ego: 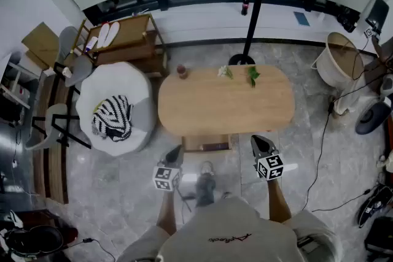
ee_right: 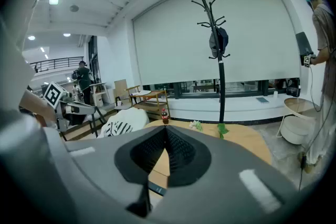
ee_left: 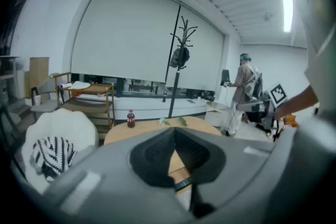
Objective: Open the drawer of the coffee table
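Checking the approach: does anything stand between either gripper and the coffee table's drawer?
Nothing visible does. The drawer sits under the table's near edge; the left gripper and right gripper, both shut, hang just short of it on either side.

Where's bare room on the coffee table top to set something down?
The coffee table is bare across its middle, near edge and right end. Only the far edge is crowded: cola bottle at the left, white flower and green sprig mid-edge. The white armchair stands close to the left end.
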### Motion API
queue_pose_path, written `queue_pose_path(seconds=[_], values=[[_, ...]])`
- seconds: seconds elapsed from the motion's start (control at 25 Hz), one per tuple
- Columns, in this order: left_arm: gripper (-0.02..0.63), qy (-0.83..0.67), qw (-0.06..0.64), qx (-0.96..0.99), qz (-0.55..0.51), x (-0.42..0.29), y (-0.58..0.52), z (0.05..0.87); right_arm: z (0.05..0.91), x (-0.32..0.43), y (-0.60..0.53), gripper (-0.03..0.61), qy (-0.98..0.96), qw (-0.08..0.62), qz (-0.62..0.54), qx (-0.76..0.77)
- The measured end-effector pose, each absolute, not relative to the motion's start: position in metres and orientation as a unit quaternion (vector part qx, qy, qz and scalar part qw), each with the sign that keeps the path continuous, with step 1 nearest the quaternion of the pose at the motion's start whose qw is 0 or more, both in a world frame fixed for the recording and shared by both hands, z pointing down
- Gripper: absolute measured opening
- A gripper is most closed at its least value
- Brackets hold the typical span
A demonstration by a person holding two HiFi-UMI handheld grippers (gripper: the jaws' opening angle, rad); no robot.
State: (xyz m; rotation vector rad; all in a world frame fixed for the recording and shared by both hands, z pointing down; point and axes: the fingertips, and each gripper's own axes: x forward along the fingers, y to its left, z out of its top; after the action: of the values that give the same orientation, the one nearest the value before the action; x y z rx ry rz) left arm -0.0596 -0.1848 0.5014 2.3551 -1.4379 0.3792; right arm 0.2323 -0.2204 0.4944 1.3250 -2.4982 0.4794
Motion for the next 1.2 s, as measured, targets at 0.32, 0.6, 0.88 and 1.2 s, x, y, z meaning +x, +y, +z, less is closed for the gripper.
queue_pose_path(seconds=[0.32,0.6,0.88,1.2], values=[[0.0,-0.51,0.135,0.842,0.111,-0.074,-0.231,0.426,0.433,0.213,-0.251,0.004,-0.869,0.115,0.134,0.463],[0.0,-0.493,0.109,0.859,0.089,-0.082,-0.277,0.388,0.388,0.19,-0.289,0.004,-0.875,0.101,0.094,0.465],[0.0,-0.473,0.073,0.874,0.081,-0.092,-0.324,0.357,0.369,0.172,-0.329,0.004,-0.869,0.09,0.071,0.481],[0.0,-0.459,0.069,0.882,0.078,-0.101,-0.357,0.357,0.362,0.166,-0.356,0.005,-0.861,0.086,0.064,0.497]])
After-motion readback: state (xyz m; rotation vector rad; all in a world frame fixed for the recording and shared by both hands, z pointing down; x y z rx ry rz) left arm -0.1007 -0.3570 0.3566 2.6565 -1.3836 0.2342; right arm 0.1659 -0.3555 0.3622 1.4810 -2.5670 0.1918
